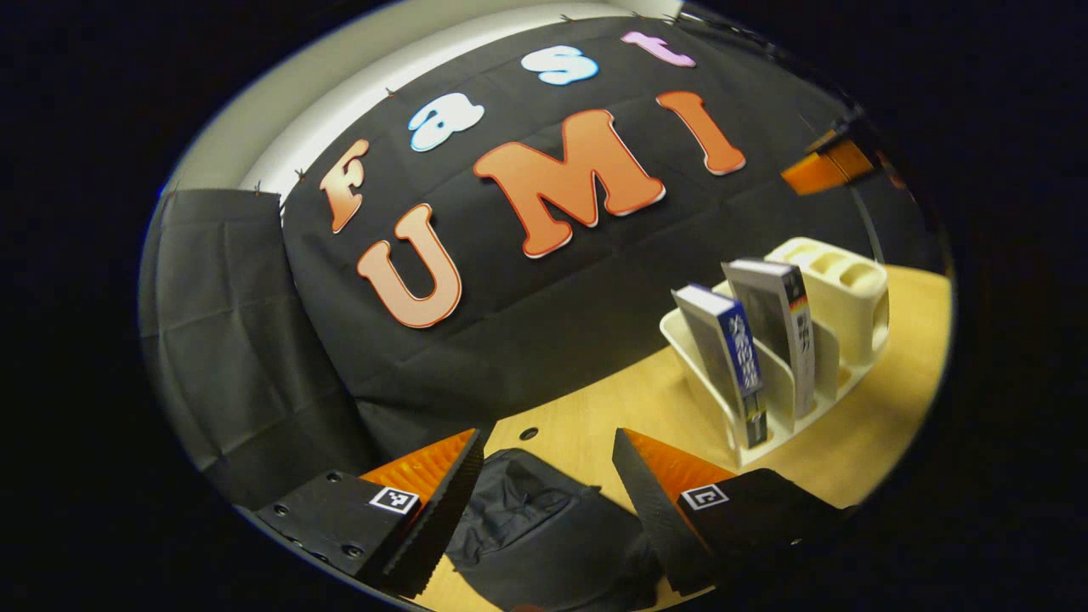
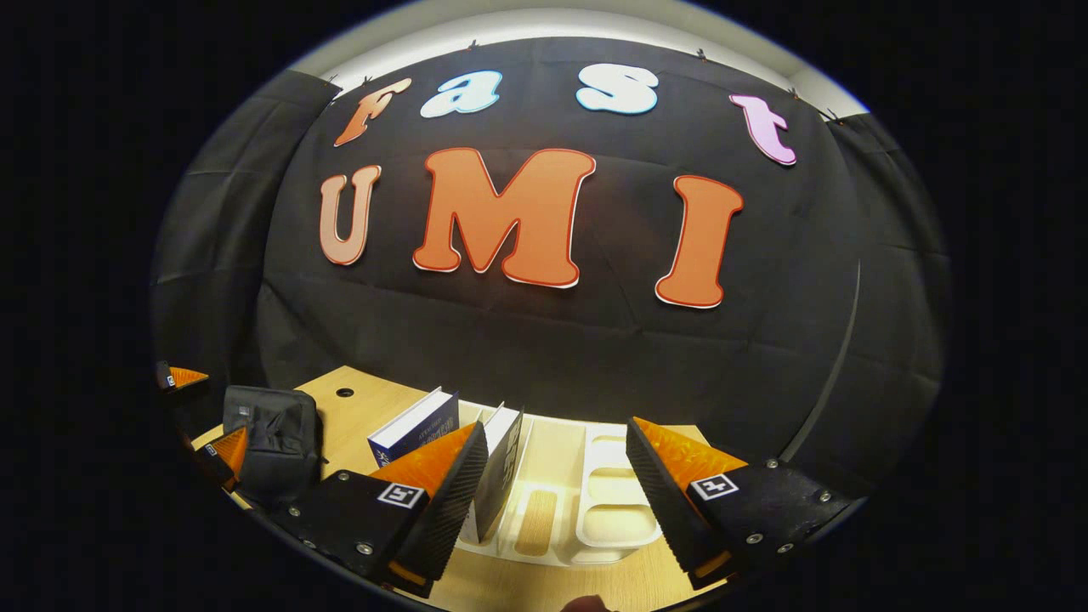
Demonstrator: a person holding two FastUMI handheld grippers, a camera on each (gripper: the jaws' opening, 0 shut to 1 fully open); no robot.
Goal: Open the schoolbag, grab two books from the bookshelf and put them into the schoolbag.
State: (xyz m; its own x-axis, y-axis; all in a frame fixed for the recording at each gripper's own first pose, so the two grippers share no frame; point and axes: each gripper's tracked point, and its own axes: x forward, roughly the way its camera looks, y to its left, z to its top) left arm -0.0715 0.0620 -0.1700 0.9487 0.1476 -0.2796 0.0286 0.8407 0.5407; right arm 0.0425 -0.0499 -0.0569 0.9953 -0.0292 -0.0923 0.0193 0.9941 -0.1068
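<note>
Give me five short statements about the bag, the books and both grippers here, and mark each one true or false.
1. Two books stand in the cream plastic bookshelf. True: the blue-spined book and the black-and-white-spined book lean in its slots.
2. The black fabric schoolbag already holds a book. False: both books are on the shelf.
3. The left gripper has its jaws apart above the schoolbag. True.
4. The right gripper is clamped on a book. False: its jaws are open, facing the shelf.
5. The schoolbag hangs on the wall. False: it rests on the light wooden table.
</note>
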